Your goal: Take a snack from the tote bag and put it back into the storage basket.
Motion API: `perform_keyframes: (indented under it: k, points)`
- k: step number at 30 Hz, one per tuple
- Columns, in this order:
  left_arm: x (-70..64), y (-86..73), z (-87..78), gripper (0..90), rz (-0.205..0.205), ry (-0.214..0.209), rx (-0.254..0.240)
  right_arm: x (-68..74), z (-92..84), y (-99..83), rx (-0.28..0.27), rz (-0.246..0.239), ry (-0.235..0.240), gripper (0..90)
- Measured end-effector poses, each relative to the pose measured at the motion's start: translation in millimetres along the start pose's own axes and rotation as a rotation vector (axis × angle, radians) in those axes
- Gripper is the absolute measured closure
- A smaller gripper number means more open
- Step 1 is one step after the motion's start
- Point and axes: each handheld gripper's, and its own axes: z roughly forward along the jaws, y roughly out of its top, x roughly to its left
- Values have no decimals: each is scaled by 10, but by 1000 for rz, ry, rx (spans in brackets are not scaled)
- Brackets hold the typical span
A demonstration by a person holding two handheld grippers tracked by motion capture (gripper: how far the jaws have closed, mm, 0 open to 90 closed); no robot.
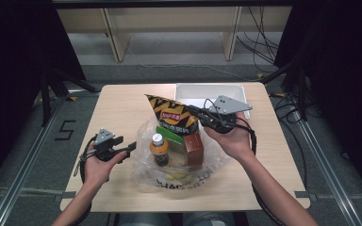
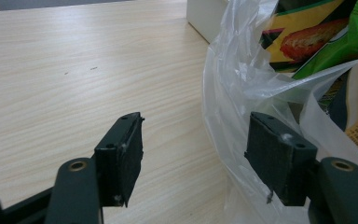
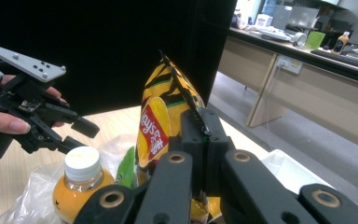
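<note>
Right gripper (image 3: 200, 135) pinches the chip bag (image 1: 172, 115) above the plastic bag (image 1: 146, 174) (bottle (image 1: 159, 149) and brown carton (image 1: 194, 148) crowd beneath); left gripper (image 1: 131, 147) gapes empty beside it.

Even overhead light, dark surroundings

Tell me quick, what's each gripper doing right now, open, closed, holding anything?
Left gripper: open, holding nothing, beside the plastic bag.
Right gripper: shut on the top edge of the chips bag.
</note>
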Motion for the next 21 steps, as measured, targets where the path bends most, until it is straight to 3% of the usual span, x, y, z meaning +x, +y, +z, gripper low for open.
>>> perform_keyframes:
  k: [7, 8, 10, 14, 15, 16, 21]
  points:
    - [-1, 0, 1, 359, 1, -1, 0, -20, -18, 19, -13, -10, -3, 900]
    - [-1, -1, 1, 359, 0, -1, 0, -8, -26, 27, -12, 20, -9, 900]
    - [0, -3, 4, 359, 1, -3, 0, -29, -34, 45, -26, -10, -23, 900]
    - [0, -3, 5, 359, 0, -3, 0, -43, -47, 73, -41, -1, -25, 900]
    - [1, -3, 5, 359, 1, -4, -1, -55, -41, 79, -53, -18, -22, 900]
    - [1, -3, 5, 358, 1, -4, 0, -36, -52, 85, -43, 10, -21, 900]
    - [-2, -3, 2, 358, 0, -5, 0, -43, -52, 100, -63, 5, -33, 900]
